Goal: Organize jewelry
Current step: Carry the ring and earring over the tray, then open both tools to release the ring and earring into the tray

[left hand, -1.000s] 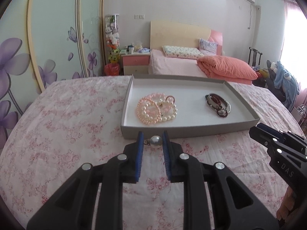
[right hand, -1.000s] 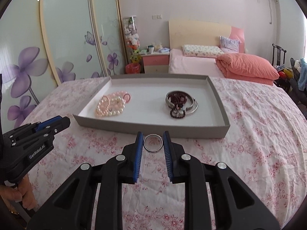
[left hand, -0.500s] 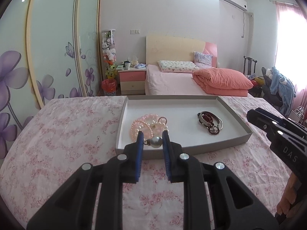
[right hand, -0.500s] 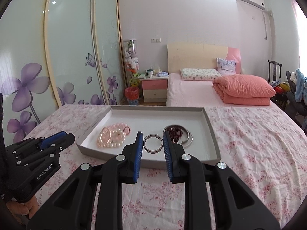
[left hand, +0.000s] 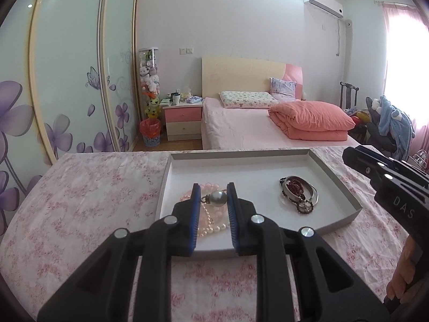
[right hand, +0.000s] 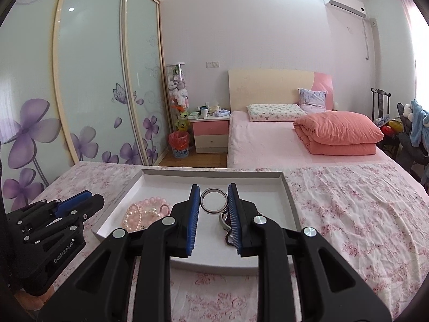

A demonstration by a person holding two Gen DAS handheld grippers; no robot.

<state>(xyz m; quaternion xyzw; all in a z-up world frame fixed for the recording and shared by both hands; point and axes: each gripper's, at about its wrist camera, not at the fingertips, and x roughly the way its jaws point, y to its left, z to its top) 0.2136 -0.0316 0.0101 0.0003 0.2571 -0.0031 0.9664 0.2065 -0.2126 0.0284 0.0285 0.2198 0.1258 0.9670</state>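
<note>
Left claw (left hand: 214, 197) clamped on pearl pendant (left hand: 217, 198), right claw (right hand: 214, 200) on silver ring (right hand: 213, 201); grey tray (left hand: 332, 173) directly ahead below both.

We are in a home bedroom. A bed (left hand: 241, 126) with cream headboard (left hand: 241, 75), pillow and folded coral quilt (left hand: 311, 120); pink nightstand (left hand: 183, 122) beside it; sliding wardrobe doors (right hand: 88, 80) printed with purple flowers; wall air conditioner (left hand: 323, 2); plush toys in a corner column (right hand: 178, 91).

My left claw (left hand: 214, 198): now over the shallow grey cardboard tray (left hand: 335, 185), no longer short of it.
My right claw (right hand: 214, 200): likewise now above the tray, higher.
</note>
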